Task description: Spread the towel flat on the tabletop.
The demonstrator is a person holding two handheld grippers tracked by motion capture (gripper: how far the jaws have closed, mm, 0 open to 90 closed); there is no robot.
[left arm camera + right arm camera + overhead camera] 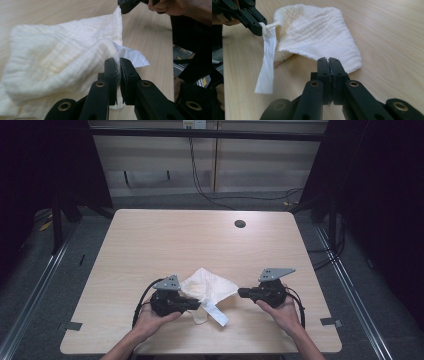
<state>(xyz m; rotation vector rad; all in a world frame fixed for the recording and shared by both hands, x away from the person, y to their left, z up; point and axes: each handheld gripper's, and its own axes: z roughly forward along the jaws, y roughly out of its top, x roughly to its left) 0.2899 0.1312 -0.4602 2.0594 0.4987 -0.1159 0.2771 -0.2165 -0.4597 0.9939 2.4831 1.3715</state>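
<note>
We hold the left gripper (118, 65) clenched on one corner of the cream cloth (57, 62), with the white label (132, 56) of that cloth caught at the same corner between the pads. From our own left gripper view the cloth spreads away to the left of the jaws, bunched and lifted off the wooden table (150, 32), while its far corner rises to the right gripper (124, 8) at the top of the picture. Our right gripper (329, 63) is likewise clamped tight on the opposite corner of the cloth (317, 35); in the right gripper view the fabric fans out just beyond the jaws and runs up and to the left toward the left gripper (259, 28), below which the label (267, 62) hangs down as a long strip. From above, the left gripper (196, 304) and the right gripper (242, 292) face each other near the front edge of the table (200, 235), with the cloth (207, 285) stretched loosely between them and the label (216, 313) trailing just beside the left jaws. A round hole (240, 224) lies well beyond the right gripper, near the far edge.
</note>
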